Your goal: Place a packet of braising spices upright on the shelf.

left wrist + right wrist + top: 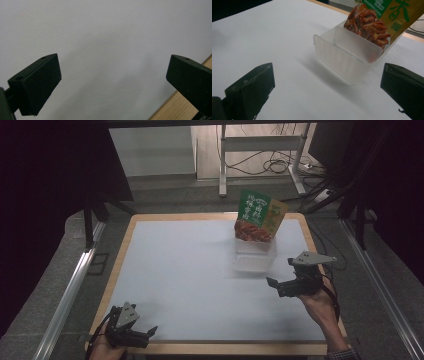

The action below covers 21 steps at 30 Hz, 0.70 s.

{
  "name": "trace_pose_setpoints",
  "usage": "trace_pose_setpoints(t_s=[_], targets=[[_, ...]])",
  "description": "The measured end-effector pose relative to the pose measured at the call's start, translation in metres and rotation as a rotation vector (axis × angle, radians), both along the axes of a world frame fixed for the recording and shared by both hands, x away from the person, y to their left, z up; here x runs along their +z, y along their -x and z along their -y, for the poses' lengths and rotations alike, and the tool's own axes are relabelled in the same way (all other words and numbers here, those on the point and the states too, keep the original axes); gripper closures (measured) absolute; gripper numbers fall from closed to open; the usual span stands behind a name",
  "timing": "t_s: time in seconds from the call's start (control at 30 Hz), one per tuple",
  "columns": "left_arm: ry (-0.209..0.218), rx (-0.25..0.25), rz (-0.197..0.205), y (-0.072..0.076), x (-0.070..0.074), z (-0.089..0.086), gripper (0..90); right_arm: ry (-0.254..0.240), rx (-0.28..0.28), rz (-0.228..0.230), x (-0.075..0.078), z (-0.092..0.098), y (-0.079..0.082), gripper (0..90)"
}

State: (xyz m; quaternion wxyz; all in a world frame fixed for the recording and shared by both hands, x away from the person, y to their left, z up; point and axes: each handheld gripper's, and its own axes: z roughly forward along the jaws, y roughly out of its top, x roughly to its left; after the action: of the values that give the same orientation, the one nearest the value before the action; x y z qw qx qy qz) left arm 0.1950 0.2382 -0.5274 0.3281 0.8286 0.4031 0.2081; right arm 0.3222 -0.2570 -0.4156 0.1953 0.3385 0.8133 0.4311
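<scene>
Upright glossy packet [260,216] inside translucent rectangular plastic box [254,256] on matte mat [190,280]

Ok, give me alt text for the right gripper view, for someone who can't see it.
A clear plastic container sits on a white table, with a green and yellow snack packet standing tilted in its far compartment. The open hand-held gripper faces it, one black jaw at each lower corner, touching nothing.

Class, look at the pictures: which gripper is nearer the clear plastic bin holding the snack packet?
Right. The right gripper sits just beside the clear plastic bin, jaws open toward it; the left gripper rests at the table's near left corner.
</scene>
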Motion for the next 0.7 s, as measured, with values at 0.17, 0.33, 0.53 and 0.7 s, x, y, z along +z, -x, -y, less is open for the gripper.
trace_pose_setpoints(t_s=[0.17,0.33,0.53,0.7], targets=[[0.000,0.000,0.000,0.000,0.000,0.000,0.0,0.008,0.006,0.006,-0.003,-0.001,0.012,0.0],[0.003,0.002,-0.001,0.000,0.000,0.000,0.0,0.000,0.011,0.002,-0.007,-0.001,0.022,0.0],[0.000,0.001,-0.001,0.000,0.000,-0.001,0.0,-0.009,0.014,-0.005,-0.015,0.000,0.034,0.0],[0.000,0.001,-0.001,0.000,0.000,-0.001,0.0,-0.032,0.021,-0.017,-0.021,0.001,0.044,0.0]])
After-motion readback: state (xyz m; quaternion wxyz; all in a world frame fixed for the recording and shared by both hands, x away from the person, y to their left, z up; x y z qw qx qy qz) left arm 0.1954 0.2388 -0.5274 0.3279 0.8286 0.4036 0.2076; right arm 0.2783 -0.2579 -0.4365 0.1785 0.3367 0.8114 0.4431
